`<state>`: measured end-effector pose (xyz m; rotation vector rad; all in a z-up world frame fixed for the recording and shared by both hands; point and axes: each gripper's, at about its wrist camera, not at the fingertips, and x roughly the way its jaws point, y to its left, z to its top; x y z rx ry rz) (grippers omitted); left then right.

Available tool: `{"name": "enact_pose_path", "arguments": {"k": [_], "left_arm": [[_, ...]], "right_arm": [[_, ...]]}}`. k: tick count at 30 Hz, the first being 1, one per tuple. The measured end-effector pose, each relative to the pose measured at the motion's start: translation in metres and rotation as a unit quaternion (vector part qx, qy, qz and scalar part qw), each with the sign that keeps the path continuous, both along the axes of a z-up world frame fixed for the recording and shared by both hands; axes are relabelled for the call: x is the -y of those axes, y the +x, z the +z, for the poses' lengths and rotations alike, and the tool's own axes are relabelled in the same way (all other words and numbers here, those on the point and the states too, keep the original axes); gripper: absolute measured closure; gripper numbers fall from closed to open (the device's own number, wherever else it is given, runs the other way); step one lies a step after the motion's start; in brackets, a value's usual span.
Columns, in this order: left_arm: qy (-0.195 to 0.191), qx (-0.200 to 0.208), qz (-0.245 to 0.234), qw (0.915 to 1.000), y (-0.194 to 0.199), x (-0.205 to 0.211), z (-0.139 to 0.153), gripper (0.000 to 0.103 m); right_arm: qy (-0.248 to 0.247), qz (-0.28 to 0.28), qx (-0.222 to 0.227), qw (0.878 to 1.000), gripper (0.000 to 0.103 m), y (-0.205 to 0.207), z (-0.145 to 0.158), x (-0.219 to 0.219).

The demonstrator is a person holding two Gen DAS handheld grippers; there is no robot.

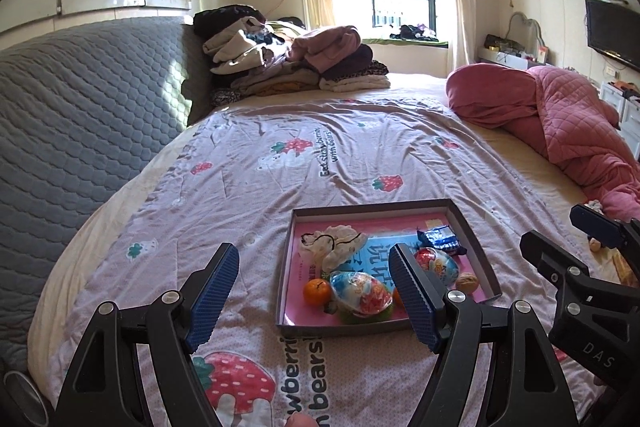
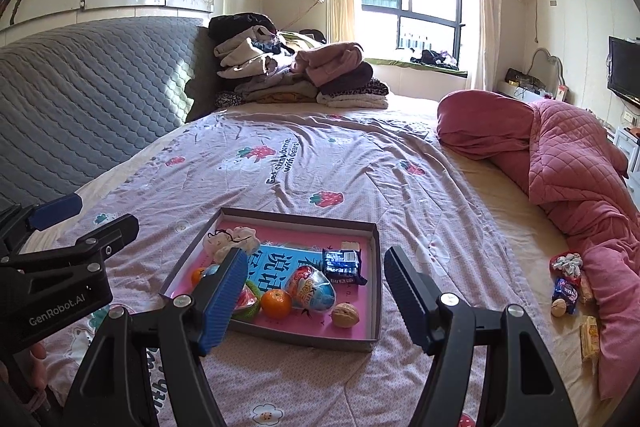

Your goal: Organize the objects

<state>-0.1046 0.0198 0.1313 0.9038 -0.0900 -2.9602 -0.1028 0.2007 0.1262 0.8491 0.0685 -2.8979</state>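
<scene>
Shallow grey box lid lying flat on the bedspread, pink inside, holding two foil toy eggs, two tangerines, a walnut, a blue snack packet, a cream cloth bundle. More snacks loose beside the pink quilt.

My left gripper hung open above the bedspread. Before it lay the tray holding toy eggs, a tangerine and a walnut.
</scene>
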Motion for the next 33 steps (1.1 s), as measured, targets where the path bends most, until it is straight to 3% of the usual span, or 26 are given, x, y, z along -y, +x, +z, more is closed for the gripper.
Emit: {"name": "enact_pose_path", "arguments": {"k": [18,33], "left_arm": [[0.021,-0.004,-0.006,0.9998,0.021,0.015,-0.018,0.025],[0.029,0.008,0.005,0.9995,0.024,0.024,-0.048,0.025]], "right_arm": [[-0.013,-0.012,-0.012,1.000,0.033,0.015,-0.006,-0.007],[-0.007,-0.005,-0.012,1.000,0.033,0.024,-0.029,-0.002]]}}
